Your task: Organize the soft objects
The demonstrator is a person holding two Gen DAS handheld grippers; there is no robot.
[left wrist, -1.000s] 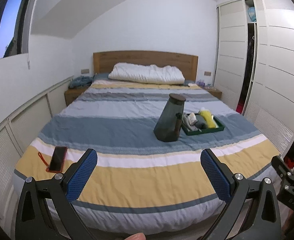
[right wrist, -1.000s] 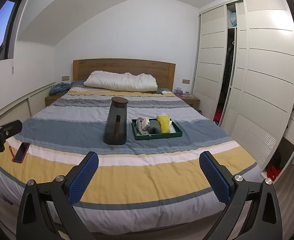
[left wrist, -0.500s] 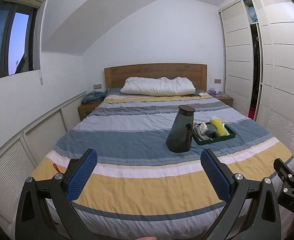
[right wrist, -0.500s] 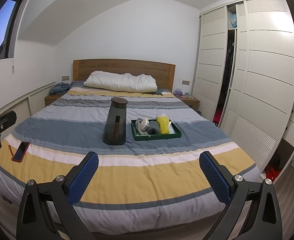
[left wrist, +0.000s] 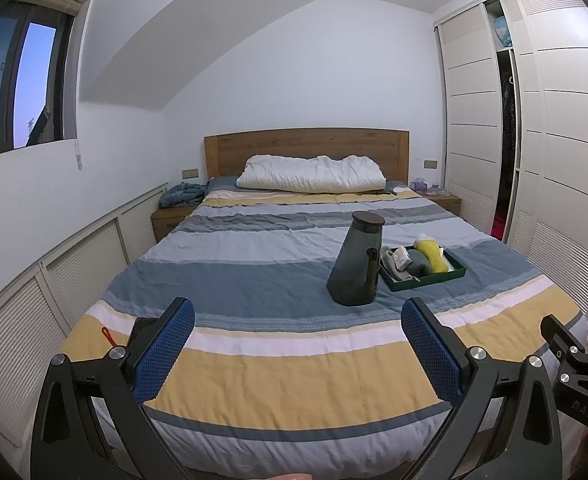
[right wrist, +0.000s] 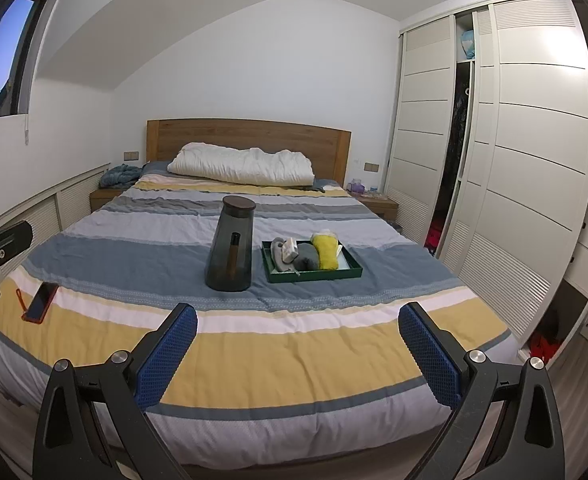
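A dark green tray sits mid-bed and holds rolled soft items: a yellow roll, a dark grey roll, a light grey piece and a small white one. A tall dark grey jug stands left of the tray. My left gripper and right gripper are both open and empty, held at the foot of the bed, well short of the tray.
The striped bed fills the view, with a white pillow at the wooden headboard. A red-cased phone lies near the left edge. White wardrobes stand on the right, low cabinets on the left.
The left gripper has tilted up and swung left, so the phone slid behind its left finger. The right gripper has barely moved. Both stayed open.
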